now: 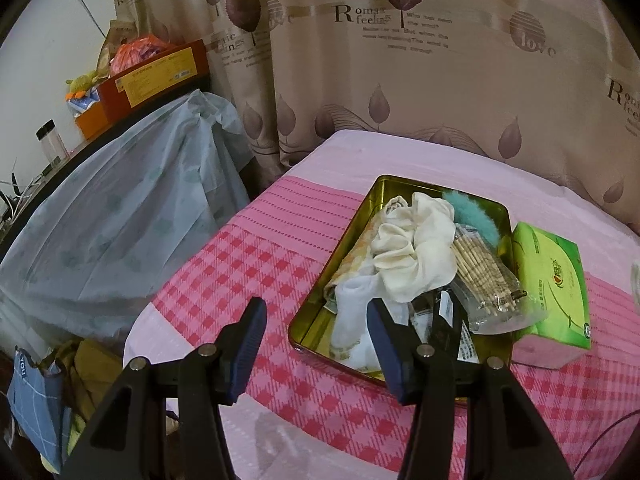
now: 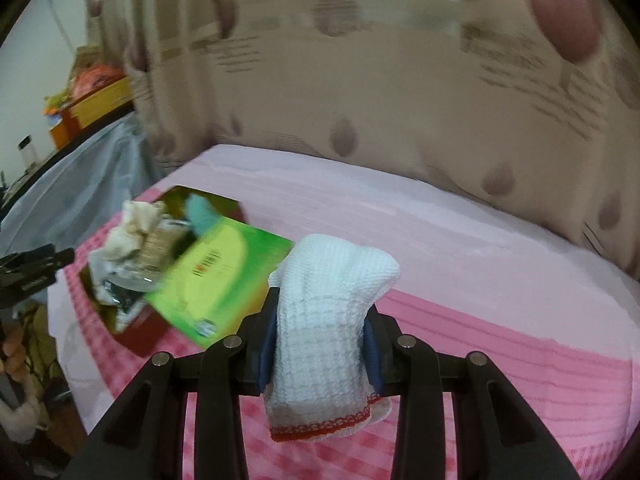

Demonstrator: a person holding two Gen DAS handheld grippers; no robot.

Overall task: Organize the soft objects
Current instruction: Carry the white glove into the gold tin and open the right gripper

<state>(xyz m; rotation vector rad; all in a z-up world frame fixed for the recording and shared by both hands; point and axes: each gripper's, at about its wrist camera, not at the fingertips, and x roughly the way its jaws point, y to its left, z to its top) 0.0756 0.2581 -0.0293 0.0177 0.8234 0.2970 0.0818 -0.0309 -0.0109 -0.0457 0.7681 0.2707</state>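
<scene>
Left wrist view: the left gripper (image 1: 316, 316) is held over the pink bed cover (image 1: 248, 248), its fingers wide apart with nothing between them. Just past its right finger the gold tin (image 1: 360, 216) is seen, filled with a cream cloth (image 1: 416, 248) and a bag of sticks (image 1: 486, 280). A green tissue pack (image 1: 554, 276) lies right of the tin. In the right wrist view, a white knitted glove (image 2: 328, 320) is clamped between the fingers of the right gripper (image 2: 322, 340).

Right claw (image 2: 320, 340) tight on white knitted glove (image 2: 324, 320) — above pink bedspread (image 2: 500, 320).
</scene>
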